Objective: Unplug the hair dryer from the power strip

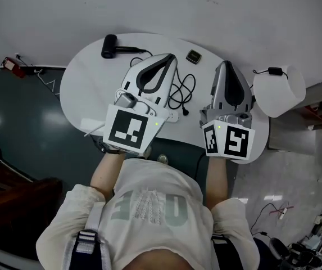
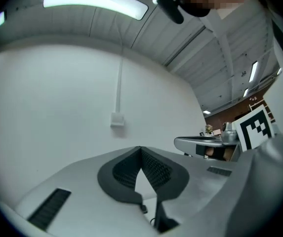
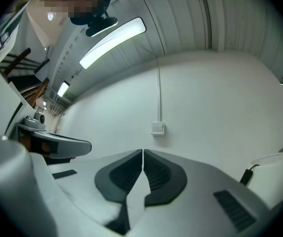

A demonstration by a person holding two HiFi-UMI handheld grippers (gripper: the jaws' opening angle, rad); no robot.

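In the head view a black hair dryer (image 1: 110,45) lies at the far left of the round white table (image 1: 87,89). Its black cable (image 1: 183,89) coils at mid-table and ends in a plug (image 1: 186,112) lying loose by a white piece that shows from under my left gripper (image 1: 169,58). That gripper is held high over the table's middle; my right gripper (image 1: 225,65) is raised beside it. In both gripper views the jaws are shut with nothing between them, left (image 2: 141,148) and right (image 3: 142,152), facing a white wall. I cannot make out the power strip.
A small dark object (image 1: 193,55) lies at the table's back. A white drum-shaped stand (image 1: 280,90) with a black adapter (image 1: 274,71) on it sits to the right. A red item (image 1: 12,66) lies on the floor left. A wall box (image 3: 157,128) is ahead.
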